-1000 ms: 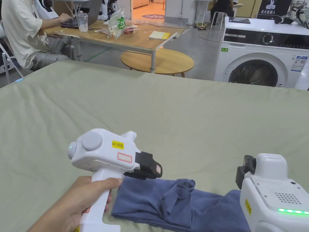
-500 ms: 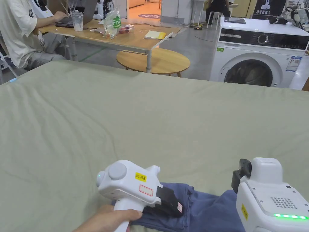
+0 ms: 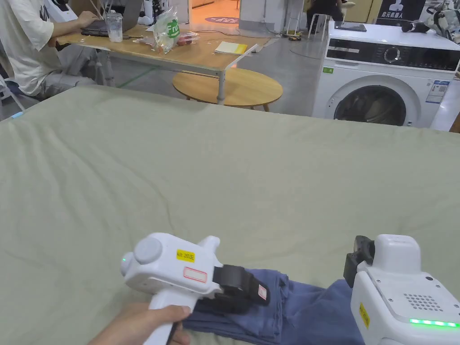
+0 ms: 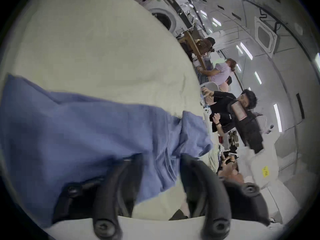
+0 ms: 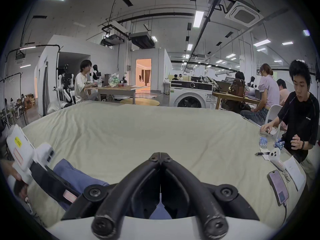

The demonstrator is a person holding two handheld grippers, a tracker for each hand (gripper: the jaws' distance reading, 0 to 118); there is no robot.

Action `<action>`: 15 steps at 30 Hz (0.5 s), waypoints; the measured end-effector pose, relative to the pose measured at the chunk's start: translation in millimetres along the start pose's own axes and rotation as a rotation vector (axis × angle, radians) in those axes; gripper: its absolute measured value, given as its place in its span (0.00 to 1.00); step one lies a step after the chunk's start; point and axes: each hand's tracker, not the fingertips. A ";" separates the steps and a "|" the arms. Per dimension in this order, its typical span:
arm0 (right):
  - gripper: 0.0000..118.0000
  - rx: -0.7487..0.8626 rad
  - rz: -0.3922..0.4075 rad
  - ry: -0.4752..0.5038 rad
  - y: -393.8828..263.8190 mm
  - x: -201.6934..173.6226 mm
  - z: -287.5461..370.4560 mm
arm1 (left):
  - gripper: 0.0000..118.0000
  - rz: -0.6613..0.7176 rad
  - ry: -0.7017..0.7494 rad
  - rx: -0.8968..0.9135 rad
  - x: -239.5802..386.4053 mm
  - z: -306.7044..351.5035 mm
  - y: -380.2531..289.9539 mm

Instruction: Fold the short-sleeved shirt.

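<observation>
A blue shirt (image 3: pixel 287 310) lies bunched and partly folded at the near edge of a bed (image 3: pixel 224 179) covered in pale green sheet. The left gripper (image 3: pixel 251 294), held in a hand (image 3: pixel 134 325), rests over the shirt's left end; in the left gripper view its jaws stand apart with a fold of shirt (image 4: pixel 86 136) between them, not pressed by both. The right gripper (image 5: pixel 160 158) sits at the near right, beside the shirt's right part; in the right gripper view its jaws meet at the tips, clenched on nothing, with the bed beyond. Far behind stand a washer (image 3: pixel 386 76), a round table (image 3: pixel 233 87) and a seated person (image 3: pixel 27 45).
</observation>
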 end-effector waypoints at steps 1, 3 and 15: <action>0.00 0.004 0.001 0.000 2.0 0.1 0.5 | 0.42 -0.017 0.004 0.028 0.3 16.1 2.9; 0.00 0.013 0.005 -0.001 5.7 -0.8 0.5 | 0.50 -0.030 0.030 0.079 -5.1 47.0 8.3; 0.00 0.028 0.015 0.017 11.5 -14.6 -2.1 | 0.54 0.135 0.098 0.097 -97.0 101.8 -15.3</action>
